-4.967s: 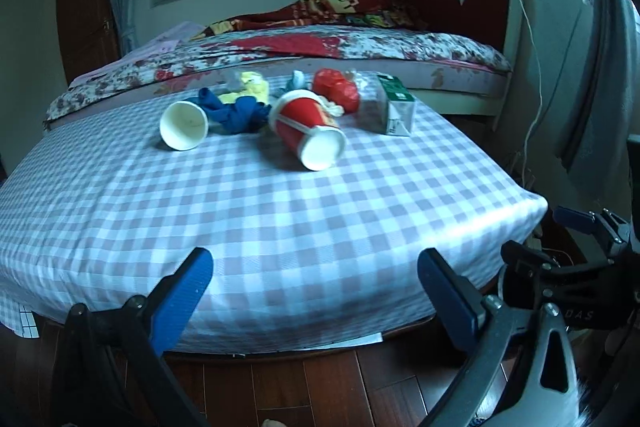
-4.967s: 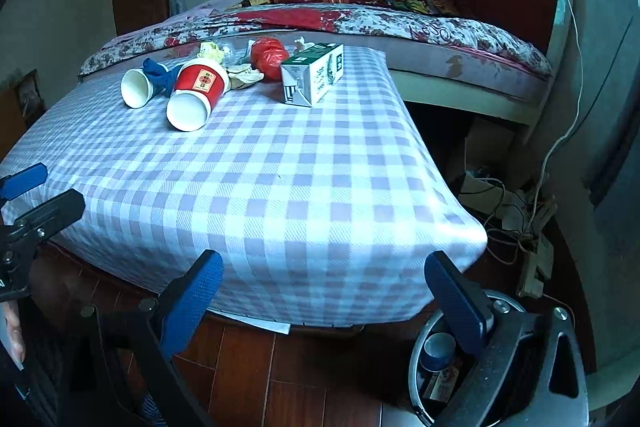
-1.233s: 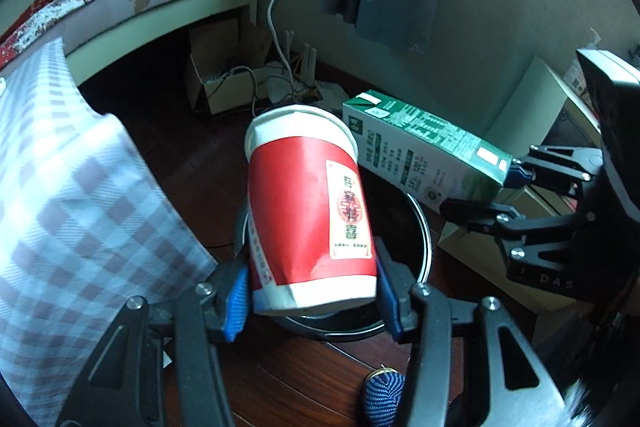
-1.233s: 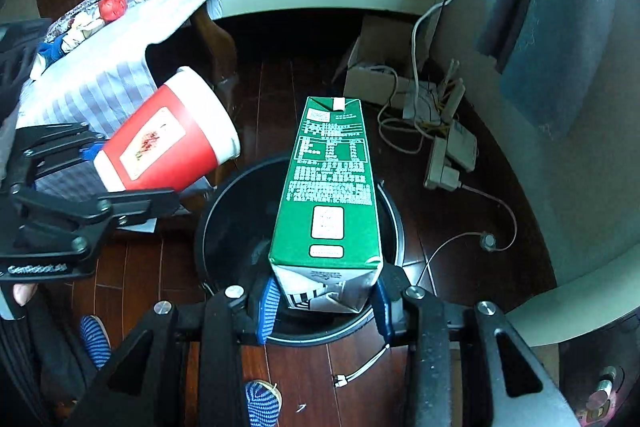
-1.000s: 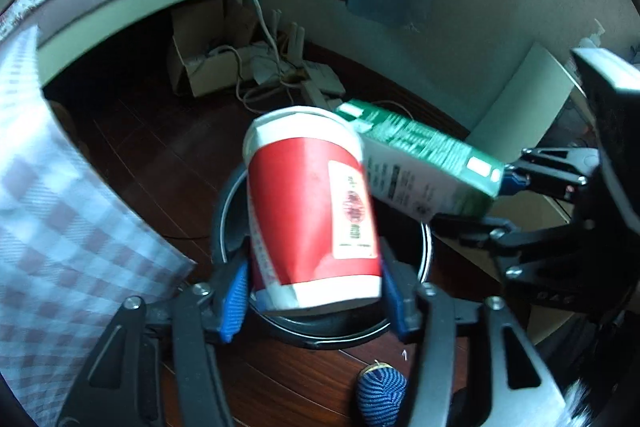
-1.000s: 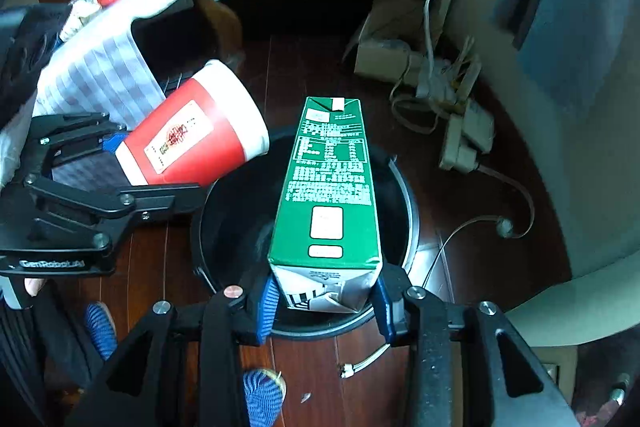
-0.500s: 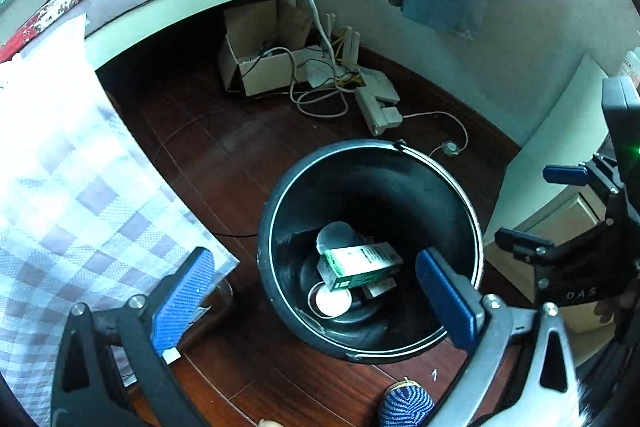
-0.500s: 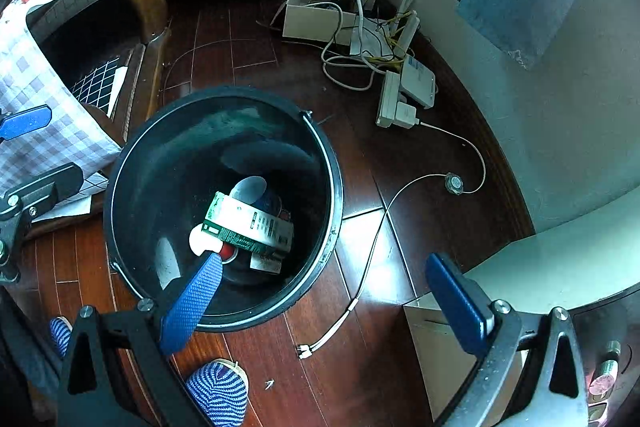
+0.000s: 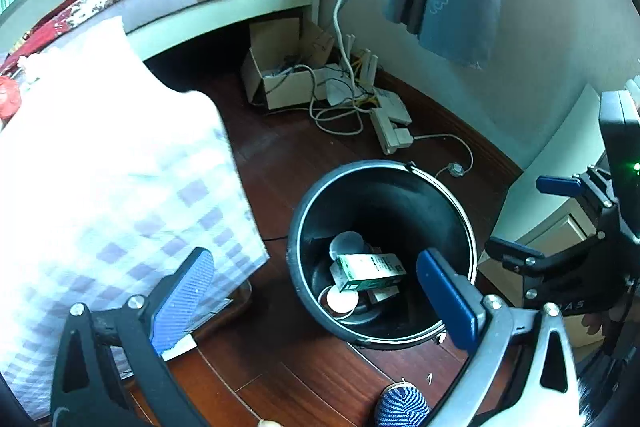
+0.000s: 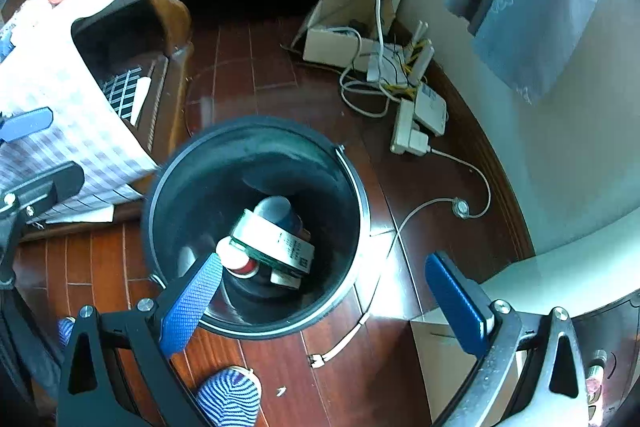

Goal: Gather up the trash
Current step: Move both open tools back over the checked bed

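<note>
Both my grippers hang over the black bin [image 9: 382, 187] with jaws spread wide and nothing between them: the left gripper [image 9: 316, 291] has just been opening, and so has the right gripper [image 10: 324, 291]. A moment ago the left pinched the red paper cup and the right the green carton; now both lie at the bottom of the bin, the green carton [image 9: 368, 269] on its side across the red paper cup [image 10: 240, 261], among other cups. More trash waits on the checked tablecloth [image 9: 100, 187] at far left, a red lump [image 9: 8, 97] among it. I judge those pieces light and easily crushed: paper cups want a soft pinch across the wall near the rim, crumpled bits a grip through the middle.
</note>
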A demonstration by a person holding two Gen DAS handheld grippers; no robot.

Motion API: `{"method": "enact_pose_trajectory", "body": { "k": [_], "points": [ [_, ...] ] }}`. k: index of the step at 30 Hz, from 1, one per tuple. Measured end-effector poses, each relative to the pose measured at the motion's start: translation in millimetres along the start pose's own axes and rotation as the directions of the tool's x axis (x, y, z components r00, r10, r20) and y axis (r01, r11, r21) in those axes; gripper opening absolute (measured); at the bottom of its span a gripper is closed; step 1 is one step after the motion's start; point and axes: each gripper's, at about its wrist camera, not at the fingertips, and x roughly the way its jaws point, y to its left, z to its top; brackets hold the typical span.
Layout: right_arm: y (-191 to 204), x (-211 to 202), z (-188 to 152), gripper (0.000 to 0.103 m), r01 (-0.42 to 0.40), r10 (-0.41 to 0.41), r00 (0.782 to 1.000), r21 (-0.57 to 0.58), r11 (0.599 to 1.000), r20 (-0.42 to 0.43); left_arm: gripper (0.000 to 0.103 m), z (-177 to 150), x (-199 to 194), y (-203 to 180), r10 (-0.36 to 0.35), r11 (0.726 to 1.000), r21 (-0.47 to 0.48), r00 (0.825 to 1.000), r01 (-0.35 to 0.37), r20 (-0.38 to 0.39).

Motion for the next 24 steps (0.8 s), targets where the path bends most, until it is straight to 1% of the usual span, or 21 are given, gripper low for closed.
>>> {"method": "enact_pose_trajectory", "body": {
  "k": [6,13,18,24],
  "points": [
    [12.0,-17.0,8.8,0.102,-0.019,0.02,0.999,-0.001,1.0,0.045,0.102,1.2,-22.2,13.4,0.037,0.999,-0.025,0.998,-0.036,0.041],
    [42.6,-40.4,31.3,0.102,-0.045,0.051,0.99,-0.049,0.998,0.129,0.102,-0.9,-52.3,41.8,0.097,0.992,-0.091,0.99,-0.088,0.099],
    [76.2,-57.2,51.8,0.102,-0.071,0.089,0.978,-0.1,0.992,0.189,0.102,-5.4,-74.9,71.8,0.152,0.98,-0.15,0.98,-0.132,0.132],
    [116.3,-73.4,71.1,0.102,-0.107,0.143,0.96,-0.159,0.982,0.24,0.102,-13.4,-94.7,106.4,0.214,0.96,-0.216,0.965,-0.179,0.151]
  ]
}}
